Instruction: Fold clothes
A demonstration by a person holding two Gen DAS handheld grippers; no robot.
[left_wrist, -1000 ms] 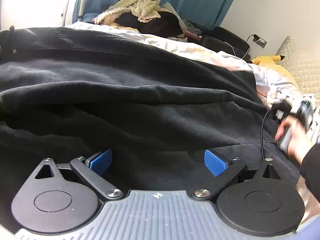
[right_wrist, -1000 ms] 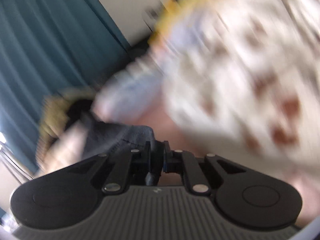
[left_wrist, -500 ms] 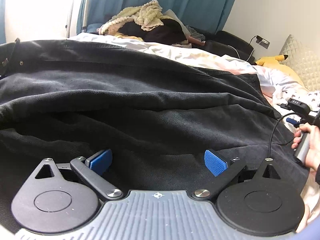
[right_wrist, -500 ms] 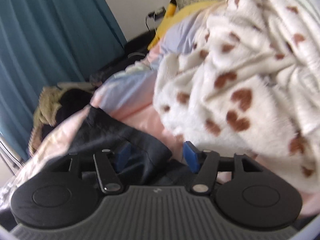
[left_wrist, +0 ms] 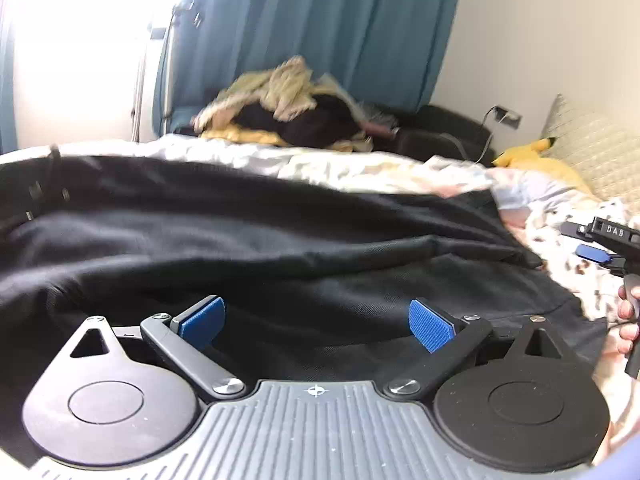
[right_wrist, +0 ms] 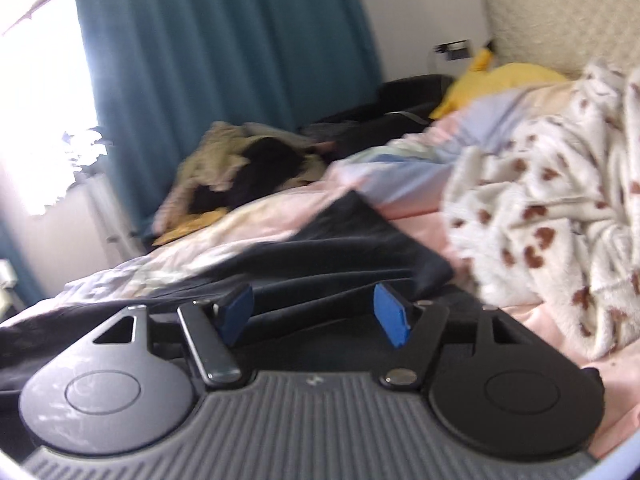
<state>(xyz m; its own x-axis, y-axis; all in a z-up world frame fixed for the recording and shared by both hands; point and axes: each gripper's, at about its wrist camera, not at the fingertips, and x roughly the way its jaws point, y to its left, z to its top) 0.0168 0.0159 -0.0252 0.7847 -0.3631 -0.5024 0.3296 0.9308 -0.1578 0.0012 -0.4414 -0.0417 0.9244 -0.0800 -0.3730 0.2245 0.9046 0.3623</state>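
Observation:
A large black garment (left_wrist: 256,240) lies spread across the bed, with folds running left to right. My left gripper (left_wrist: 316,320) is open and empty, just above the garment's near part. In the right wrist view the garment's right end (right_wrist: 344,248) lies on the pink sheet. My right gripper (right_wrist: 314,312) is open and empty, low over that end. The right gripper also shows in the left wrist view (left_wrist: 600,248) at the far right, held in a hand.
A white fleece blanket with brown spots (right_wrist: 552,208) is bunched right of the garment. A pile of clothes (left_wrist: 288,112) lies at the far end by the teal curtain (left_wrist: 320,20). A yellow plush toy (left_wrist: 532,156) and a quilted pillow (left_wrist: 596,152) sit at the right.
My right gripper has opened from shut and swung from the spotted blanket down to the garment's right end. The left gripper's view has tilted up slightly; its jaws stay open.

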